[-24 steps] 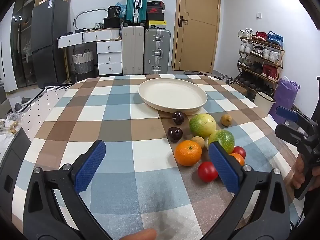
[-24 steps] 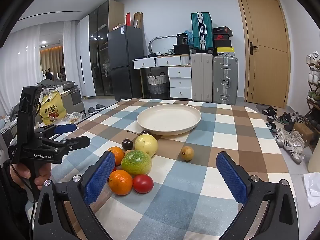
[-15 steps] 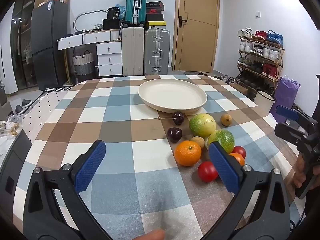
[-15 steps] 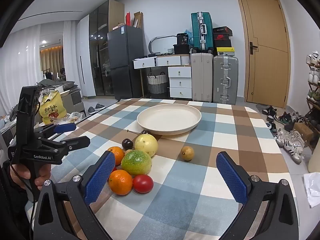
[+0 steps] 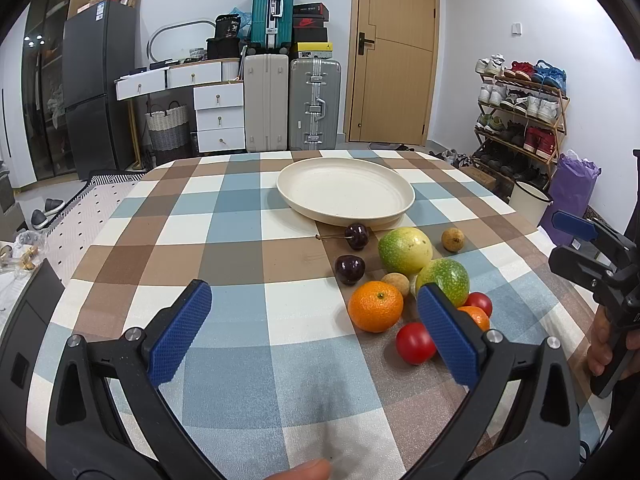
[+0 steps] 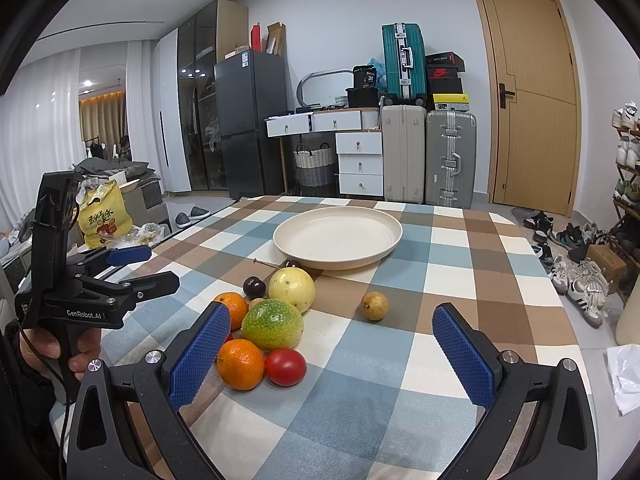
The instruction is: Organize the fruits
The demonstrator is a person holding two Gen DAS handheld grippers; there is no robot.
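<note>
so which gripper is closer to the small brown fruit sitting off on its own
Right. The right gripper has the lone brown fruit just ahead between its open jaws; the left gripper sits across the fruit pile from it.

Fingertip [image 5: 308, 470] at lower edge of left wrist view has shifted rightward. No other change noted on bench [image 5: 240, 248].

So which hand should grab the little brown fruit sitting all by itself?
Probably the right gripper: the lone brown fruit lies ahead between its open jaws. From the left gripper it sits beyond the fruit pile.
</note>
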